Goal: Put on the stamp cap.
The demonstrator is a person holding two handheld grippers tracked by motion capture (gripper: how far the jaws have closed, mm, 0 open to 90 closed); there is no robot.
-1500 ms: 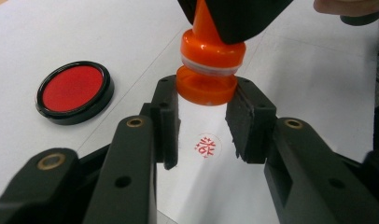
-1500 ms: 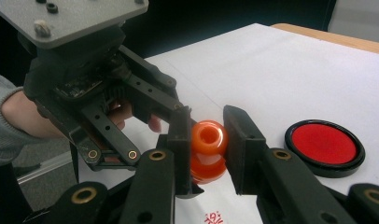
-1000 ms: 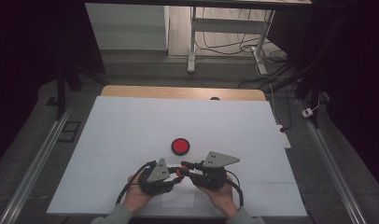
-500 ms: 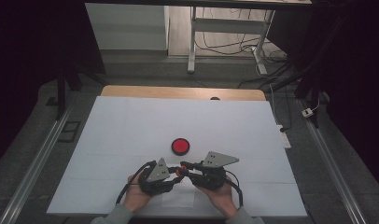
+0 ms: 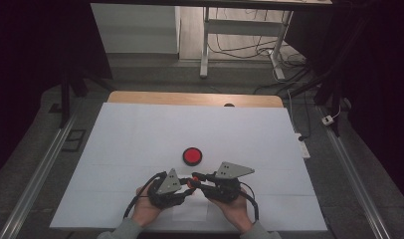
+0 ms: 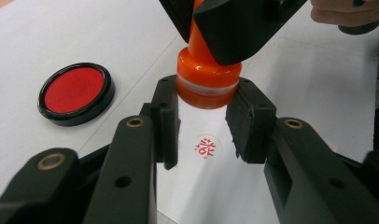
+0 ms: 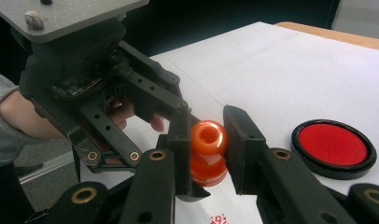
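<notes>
The orange stamp [image 6: 207, 77] hangs just above the white paper [image 5: 140, 134], near the person's edge of the table [image 5: 195, 98]. 2 grippers hold it at once. The right gripper [image 7: 208, 135] is clenched on the round knob at the top of the stamp. The left gripper [image 6: 204, 119] grasps the wide bottom part, with 1 jaw on each side. Right under the stamp sits 1 small red mark [image 6: 206, 147], a stamped sign on the paper.

What could go wrong? The stamp is smooth and shiny, so it could slip. If 1 gripper lets go too fast, the stamp may tip in the other one and fall. Its bottom is likely wet with red ink, so a fall could leave a red smear on the clean paper. It could also land on the red mark and spoil it. If both grippers pull different ways, the stamp could pop out and roll off. The 2 grippers are very close together, so they could bump each other too.

There is 1 container, a round black ink pad tin [image 5: 192, 156]. It lies open and flat on the paper, a bit farther away than the grippers and apart from them. Inside it is a red ink pad that fills the tin. Nothing else lies in it. I cannot see its lid.
</notes>
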